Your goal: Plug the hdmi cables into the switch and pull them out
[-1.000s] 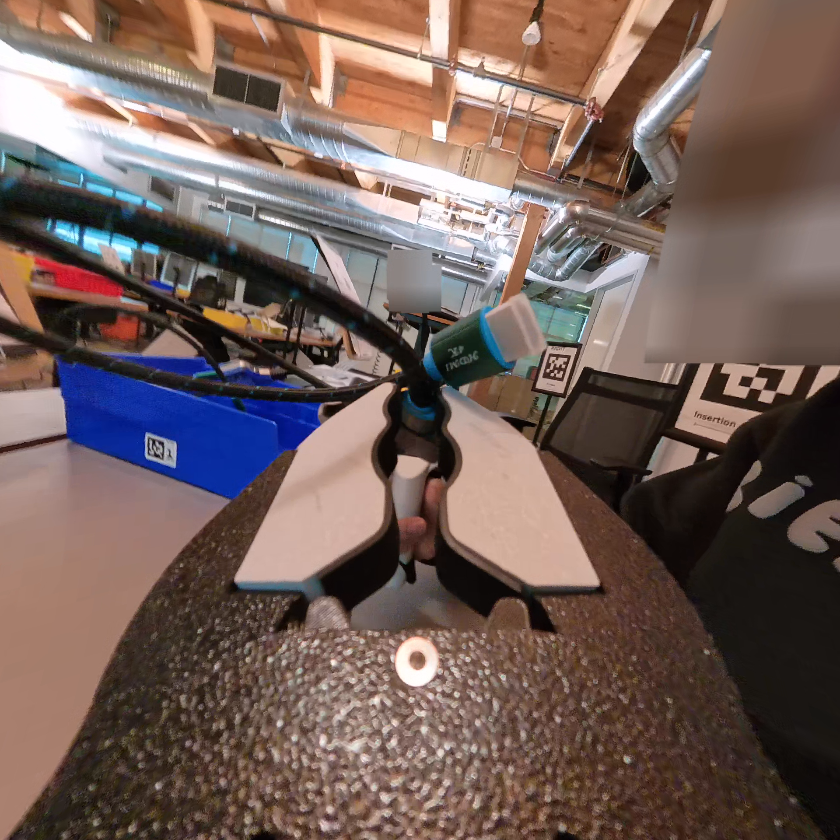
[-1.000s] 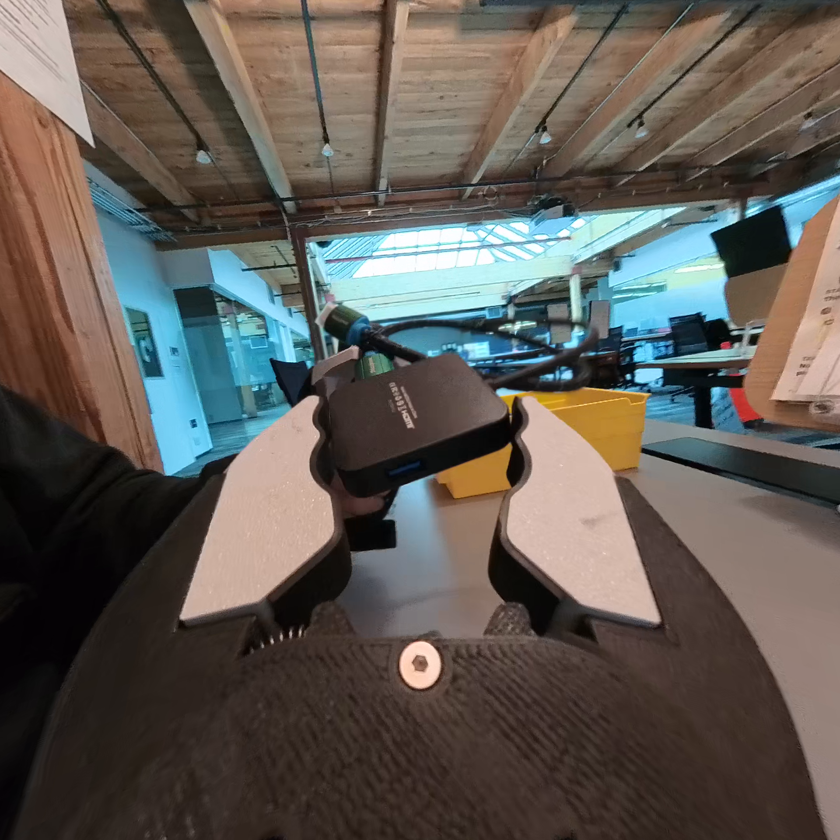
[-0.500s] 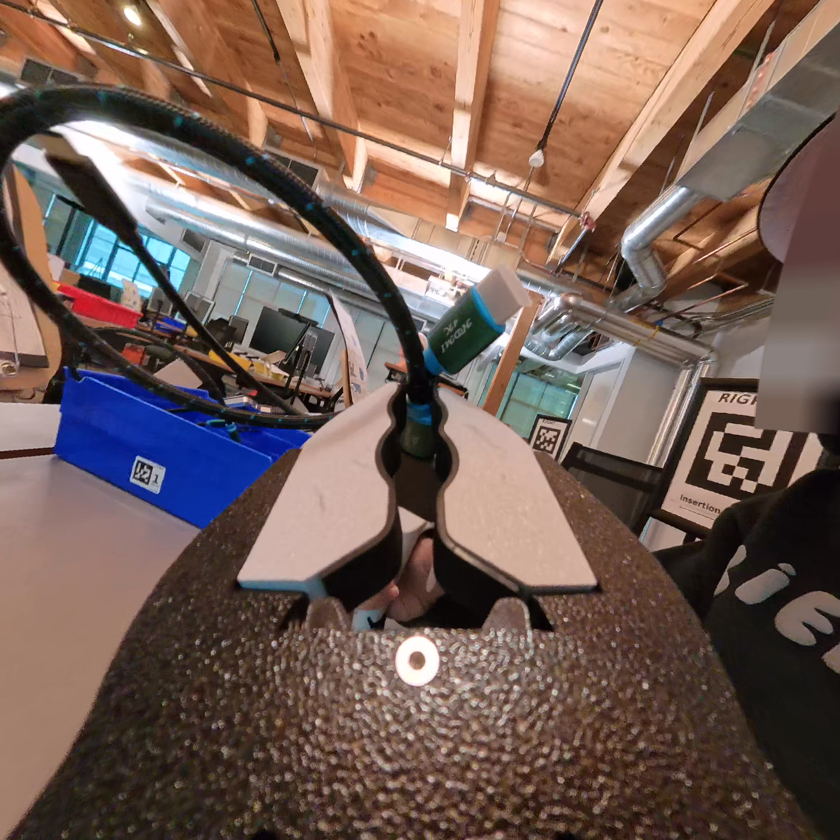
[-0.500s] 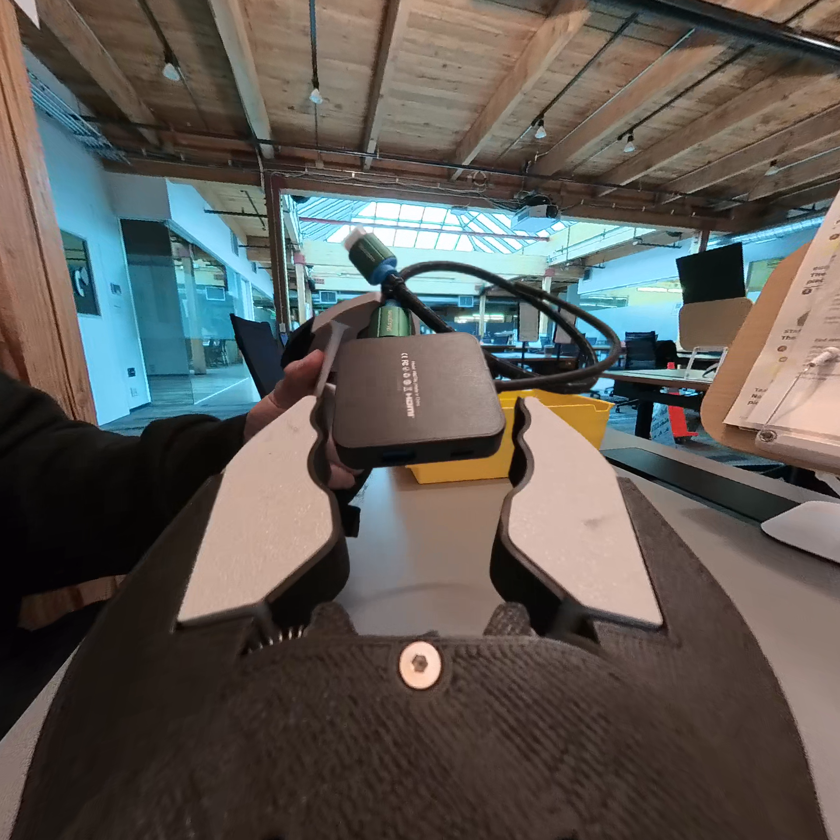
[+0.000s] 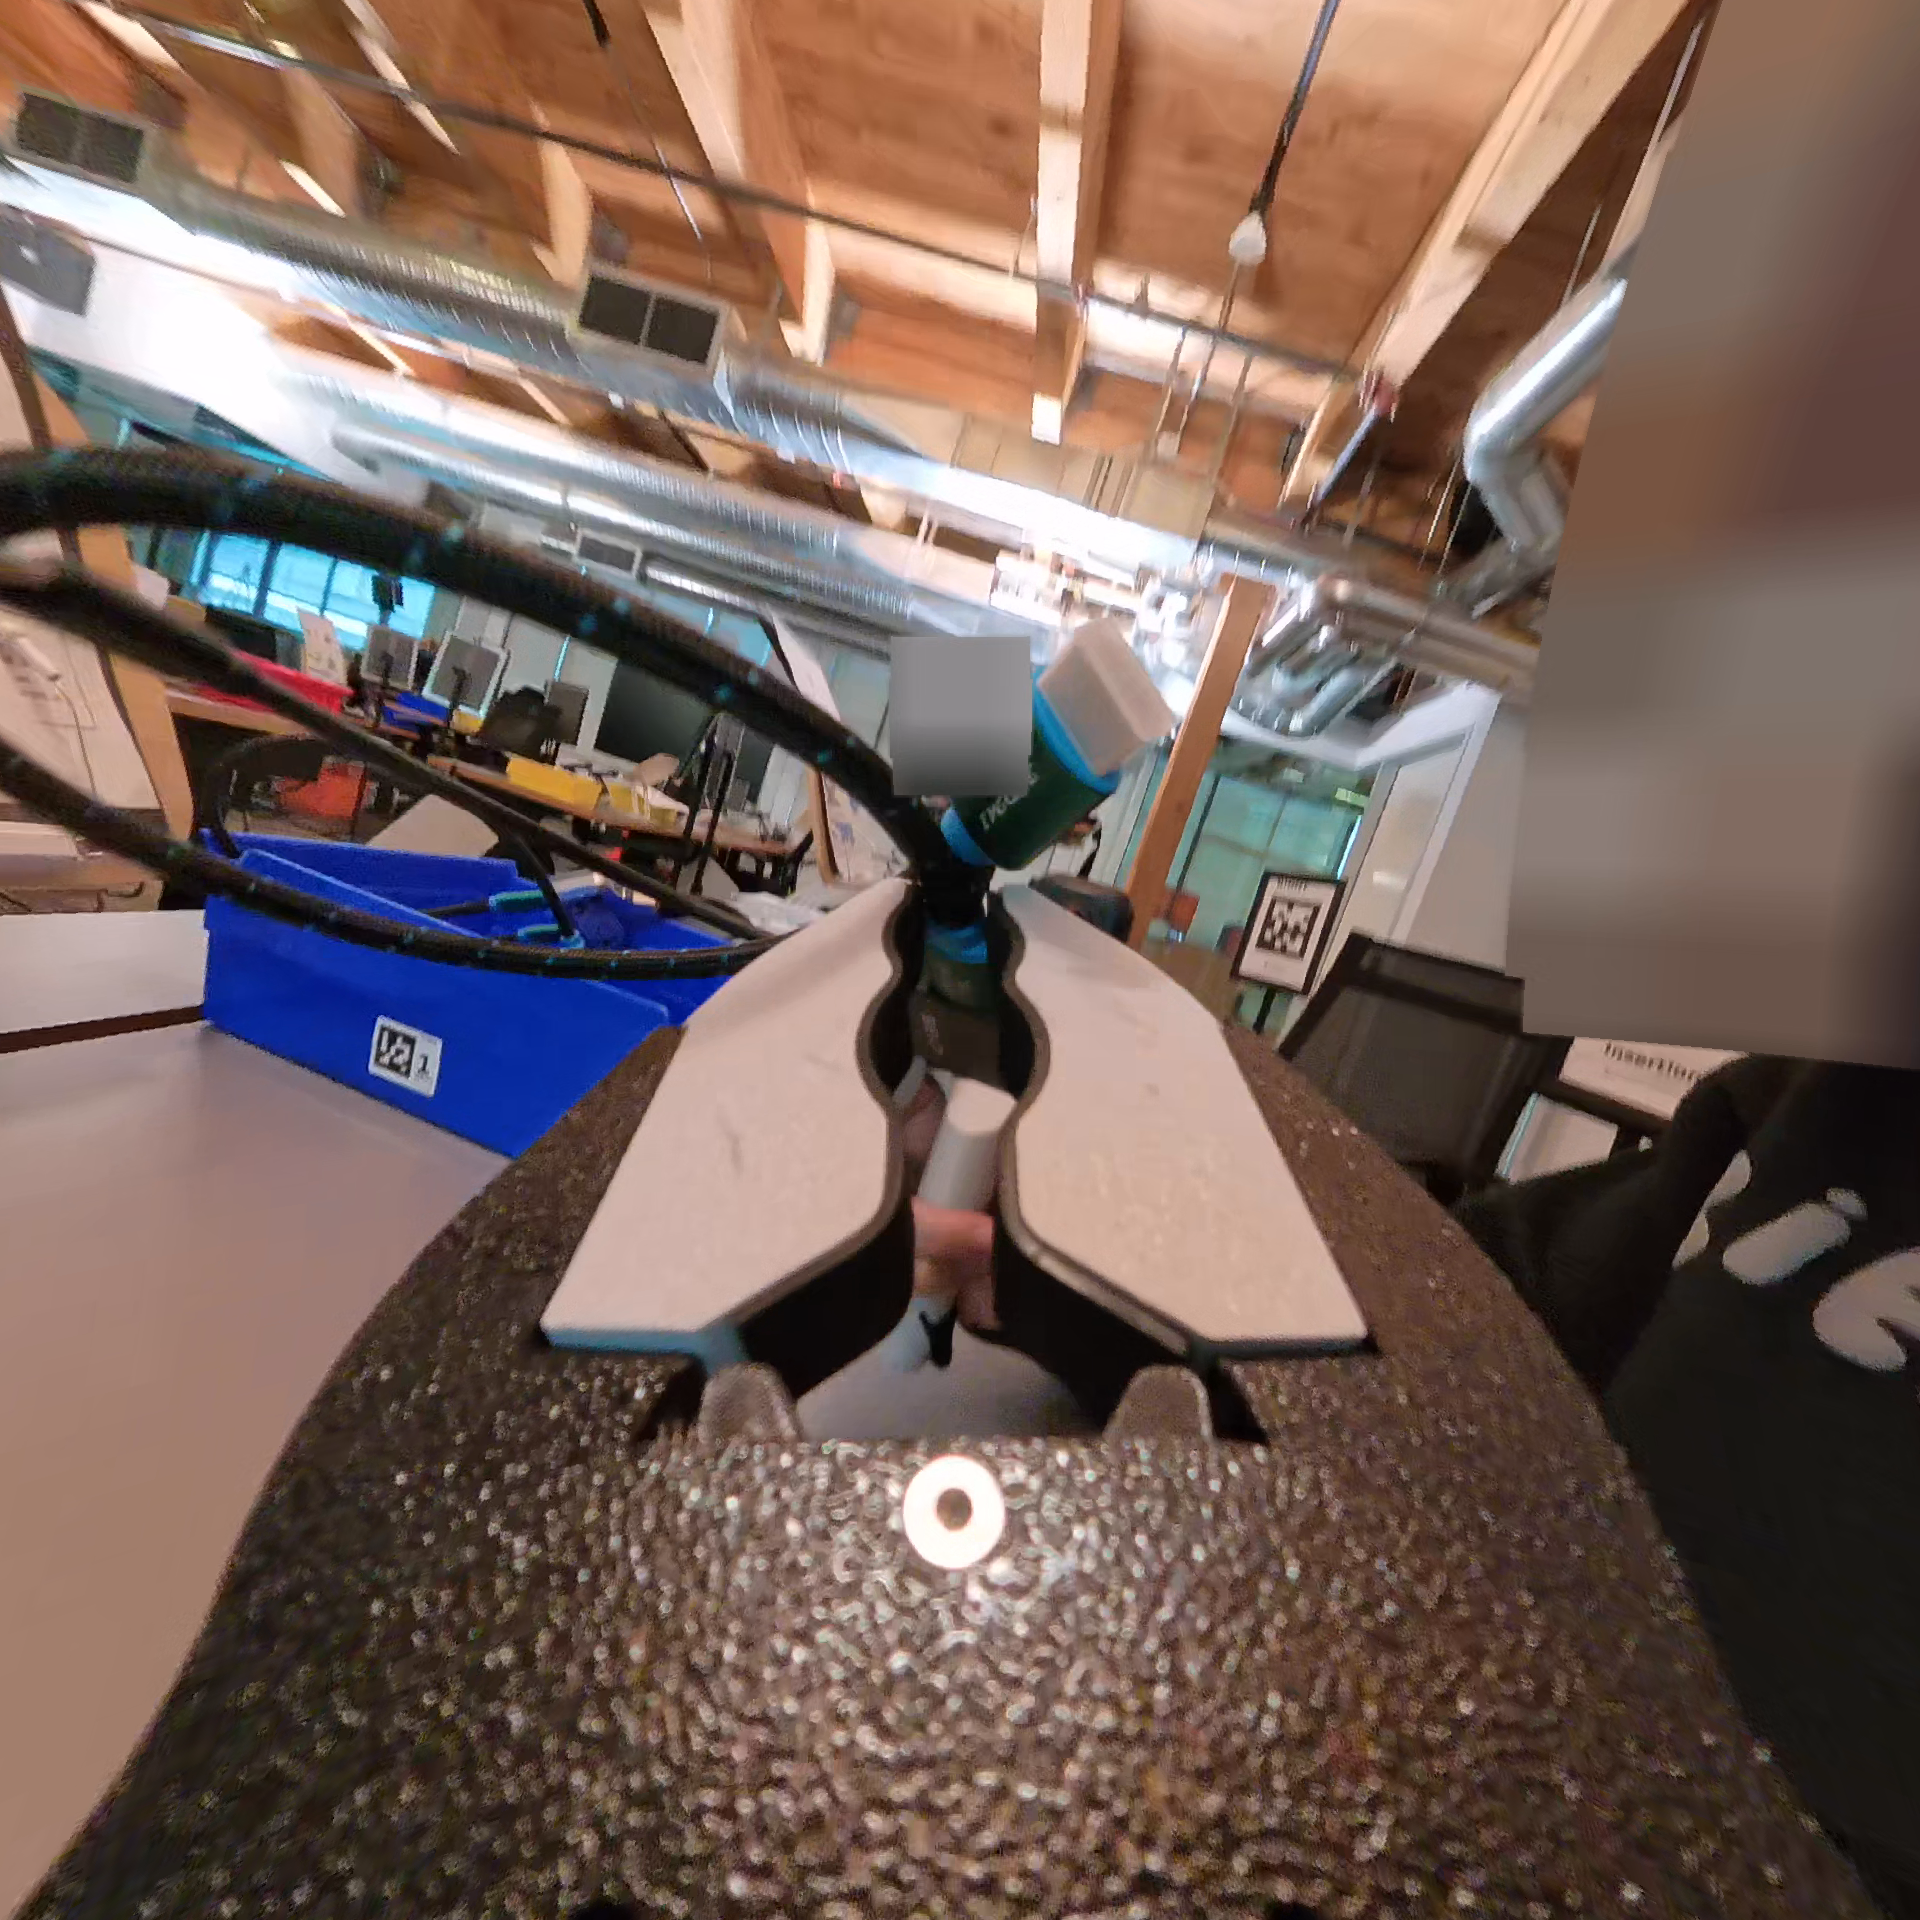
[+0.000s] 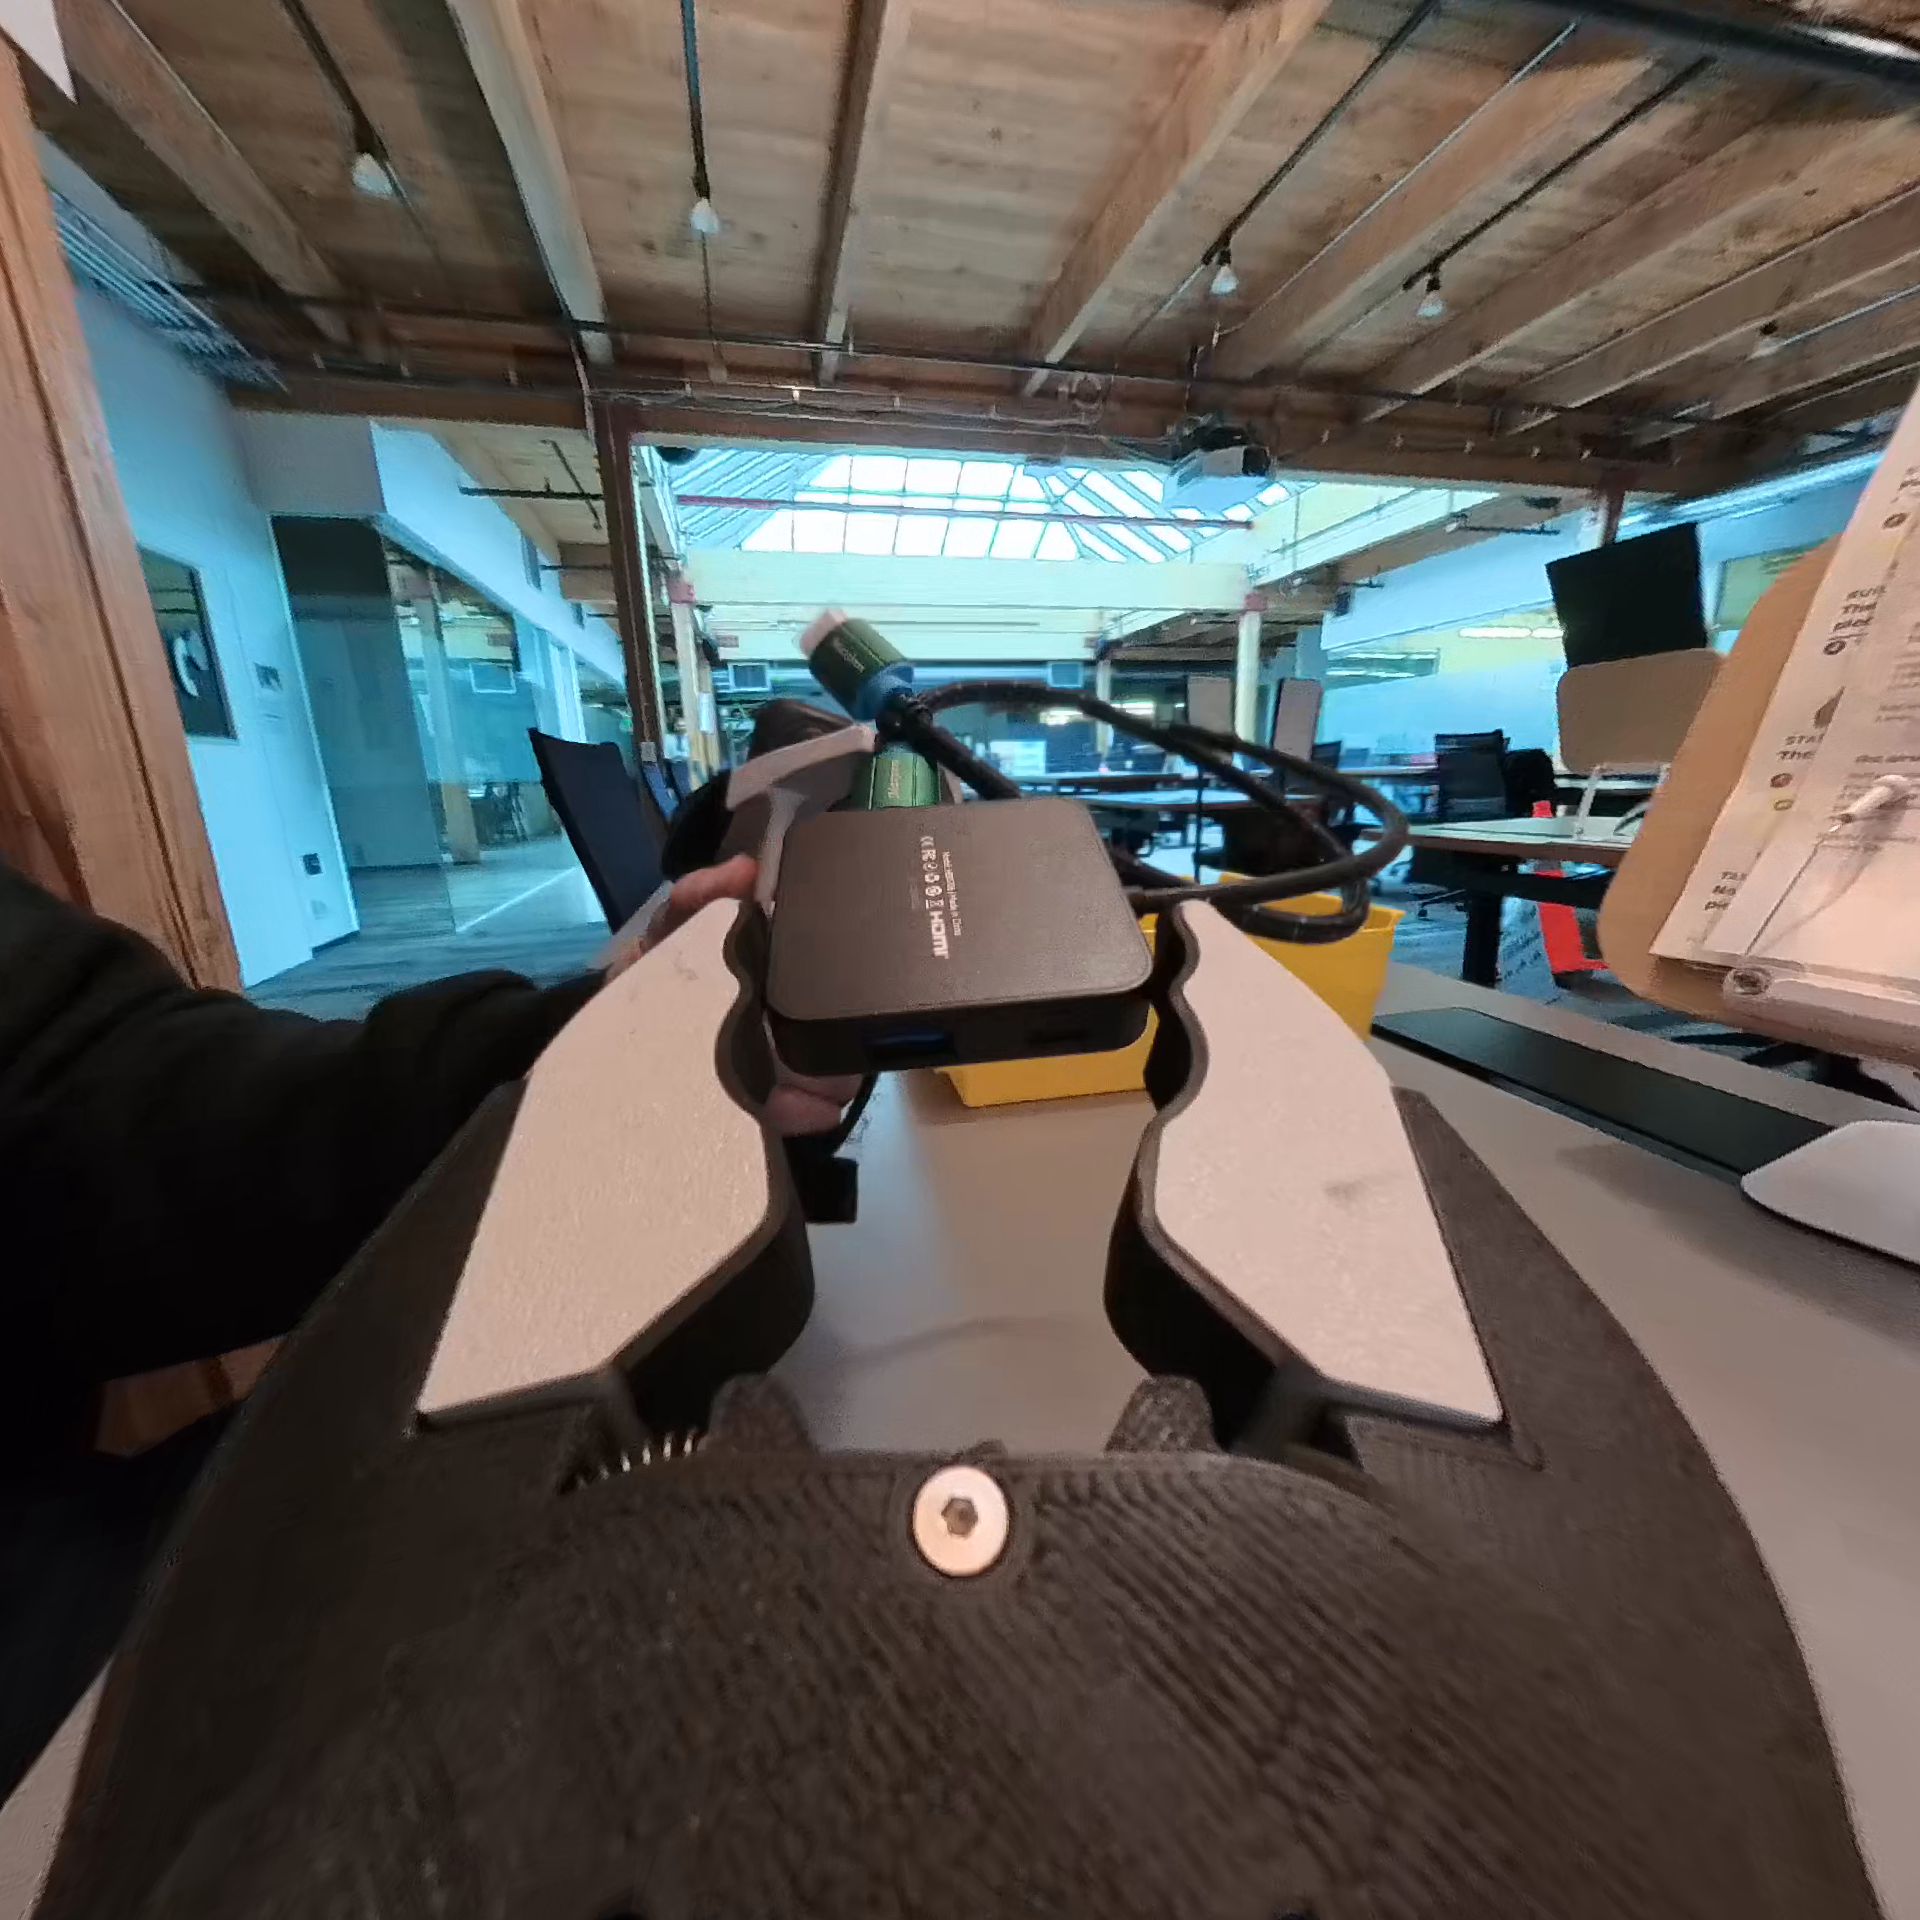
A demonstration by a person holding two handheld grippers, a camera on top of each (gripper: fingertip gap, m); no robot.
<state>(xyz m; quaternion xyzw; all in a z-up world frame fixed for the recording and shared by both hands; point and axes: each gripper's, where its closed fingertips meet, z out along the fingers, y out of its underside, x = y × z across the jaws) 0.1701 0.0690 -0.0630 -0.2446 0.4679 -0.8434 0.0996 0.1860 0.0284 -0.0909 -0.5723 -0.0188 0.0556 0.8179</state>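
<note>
My left tongs [image 5: 951, 914] pinch a green HDMI plug [image 5: 961, 997] at mid-frame, its black cable [image 5: 416, 540] looping to the upper left, while my right tongs [image 6: 961, 935] clamp the black switch [image 6: 951, 925] at centre above the surface [image 6: 1714, 1403].

Left gripper [image 5: 954, 935] fingers hiding most of a green plug [image 5: 961, 1023], black cable [image 5: 312, 499] running off the left edge, switch [image 6: 951, 920] perhaps covering the plug's tip, ceiling blurring.
</note>
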